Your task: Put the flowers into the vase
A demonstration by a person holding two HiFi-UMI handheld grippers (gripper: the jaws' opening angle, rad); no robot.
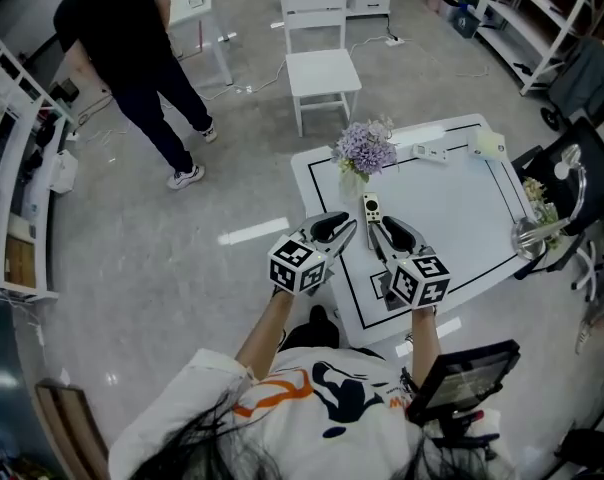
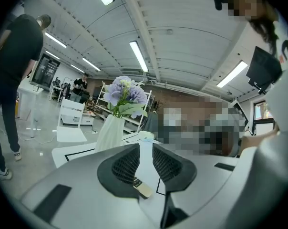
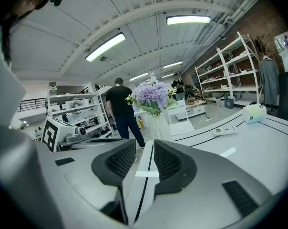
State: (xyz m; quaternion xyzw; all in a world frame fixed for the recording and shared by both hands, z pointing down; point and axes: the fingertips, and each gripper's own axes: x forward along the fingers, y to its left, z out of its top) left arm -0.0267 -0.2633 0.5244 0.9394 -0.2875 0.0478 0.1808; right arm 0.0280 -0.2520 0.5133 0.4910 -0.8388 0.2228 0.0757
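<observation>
The left gripper [image 2: 145,146] hovers at the near edge of the white table [image 1: 452,218]. Its jaws stand a narrow gap apart with nothing between them. The right gripper [image 3: 152,144] is just beside it, its jaws likewise slightly parted and empty. A small remote [image 1: 371,208] lies on the table just ahead of their tips. The purple flowers [image 1: 366,148] stand in the white vase [image 1: 351,182] near the table's far left corner.
</observation>
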